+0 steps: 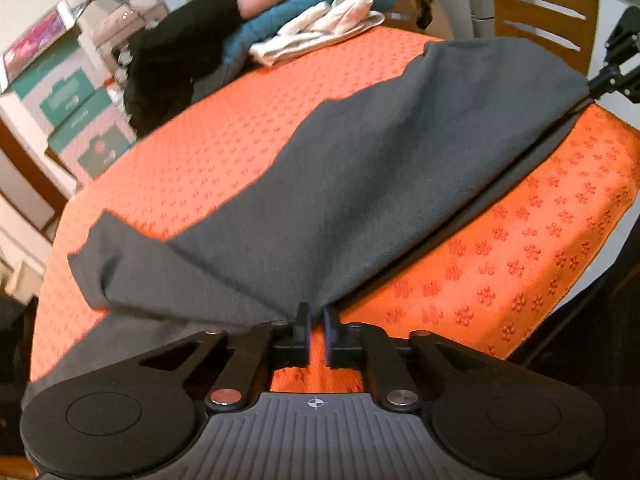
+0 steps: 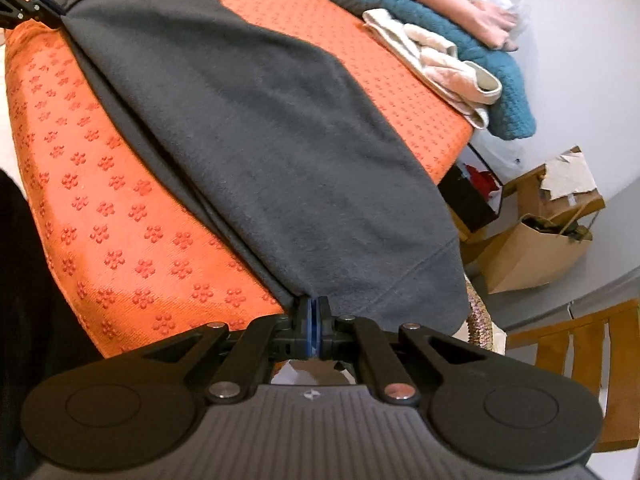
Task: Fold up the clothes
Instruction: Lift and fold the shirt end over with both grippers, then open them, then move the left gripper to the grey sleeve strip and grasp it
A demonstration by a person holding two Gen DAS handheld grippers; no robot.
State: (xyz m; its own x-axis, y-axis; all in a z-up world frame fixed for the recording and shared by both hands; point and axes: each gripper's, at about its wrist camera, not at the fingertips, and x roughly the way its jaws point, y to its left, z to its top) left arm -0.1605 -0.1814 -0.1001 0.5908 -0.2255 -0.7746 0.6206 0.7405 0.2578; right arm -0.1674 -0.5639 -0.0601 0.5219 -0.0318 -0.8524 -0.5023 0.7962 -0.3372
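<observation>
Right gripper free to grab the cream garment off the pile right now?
Probably not. The right gripper is shut on the grey garment, stretched across to the left gripper. The cream garment lies uncovered across the orange mat; it must release first.

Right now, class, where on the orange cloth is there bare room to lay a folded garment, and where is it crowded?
Free: the strip of orange tablecloth between the near table edge and the grey garment, and the band beyond the garment, up to the pile. Crowded: the far corner, with the teal knit, cream clothes and black garment.
</observation>
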